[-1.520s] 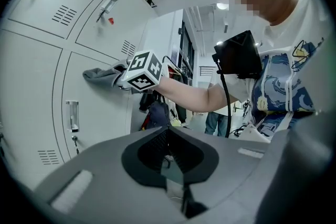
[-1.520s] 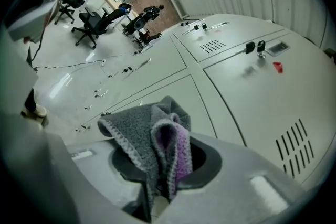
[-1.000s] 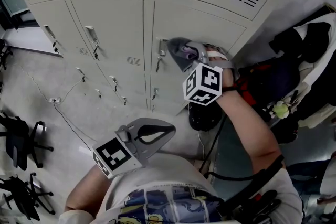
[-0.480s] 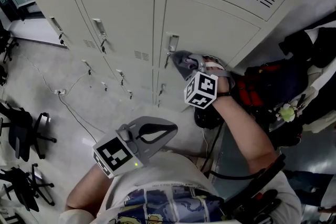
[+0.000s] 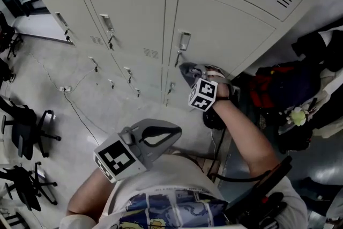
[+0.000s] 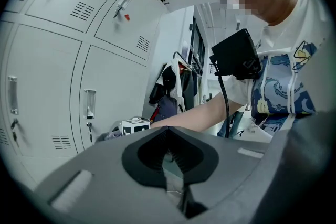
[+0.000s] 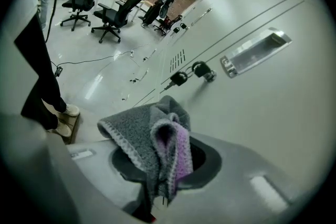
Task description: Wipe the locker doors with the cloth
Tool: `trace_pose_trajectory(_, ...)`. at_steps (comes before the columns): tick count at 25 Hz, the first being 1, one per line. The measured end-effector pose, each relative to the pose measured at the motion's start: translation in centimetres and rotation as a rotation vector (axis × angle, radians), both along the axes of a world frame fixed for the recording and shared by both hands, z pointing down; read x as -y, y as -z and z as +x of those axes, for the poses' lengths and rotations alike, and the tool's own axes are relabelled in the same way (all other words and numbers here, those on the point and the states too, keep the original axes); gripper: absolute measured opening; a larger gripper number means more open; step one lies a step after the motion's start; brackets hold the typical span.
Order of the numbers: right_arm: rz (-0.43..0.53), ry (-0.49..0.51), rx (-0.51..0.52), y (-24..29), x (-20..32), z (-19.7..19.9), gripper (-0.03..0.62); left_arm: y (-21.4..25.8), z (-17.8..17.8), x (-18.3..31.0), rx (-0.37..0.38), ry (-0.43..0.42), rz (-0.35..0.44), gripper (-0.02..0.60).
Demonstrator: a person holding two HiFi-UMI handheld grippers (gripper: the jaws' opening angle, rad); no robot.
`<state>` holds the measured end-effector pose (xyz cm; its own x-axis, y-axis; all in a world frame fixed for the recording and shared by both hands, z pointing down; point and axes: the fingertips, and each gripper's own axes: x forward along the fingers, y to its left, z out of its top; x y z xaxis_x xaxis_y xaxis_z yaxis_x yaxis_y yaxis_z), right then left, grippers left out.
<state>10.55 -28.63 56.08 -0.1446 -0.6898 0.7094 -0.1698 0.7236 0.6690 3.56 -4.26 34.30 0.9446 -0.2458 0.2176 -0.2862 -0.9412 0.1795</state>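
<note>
A grey and purple cloth [image 7: 160, 136] hangs bunched from my right gripper [image 5: 187, 68], which is shut on it. In the head view that gripper presses against a pale grey locker door [image 5: 230, 29], just below its metal handle [image 5: 184, 40]. The right gripper view shows the same door [image 7: 273, 113] close by, with the recessed handle [image 7: 256, 52] and two padlocks [image 7: 193, 72] beyond the cloth. My left gripper [image 5: 175, 130] is held low against the person's body, well away from the lockers. Its jaws [image 6: 167, 131] are shut with nothing between them.
More locker doors [image 5: 128, 13] run to the left, with small locks hanging from them. Dark bags and clothing [image 5: 281, 86] are piled to the right of the lockers. Office chairs [image 5: 24, 134] stand at the left, and a cable [image 5: 75, 110] trails over the floor.
My right gripper has slid the cloth down the door, from beside the handle to below it. The head view has shifted, and the left gripper has stayed put.
</note>
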Motion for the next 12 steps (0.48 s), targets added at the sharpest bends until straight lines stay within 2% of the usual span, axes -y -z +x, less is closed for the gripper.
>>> trace_pose_trajectory(12, -0.099, -0.050, 0.001, -4.3, 0.0, 0.0, 0.086, -0.8, -0.7, -0.4, 0.000, -0.005, -0.004, 0.005)
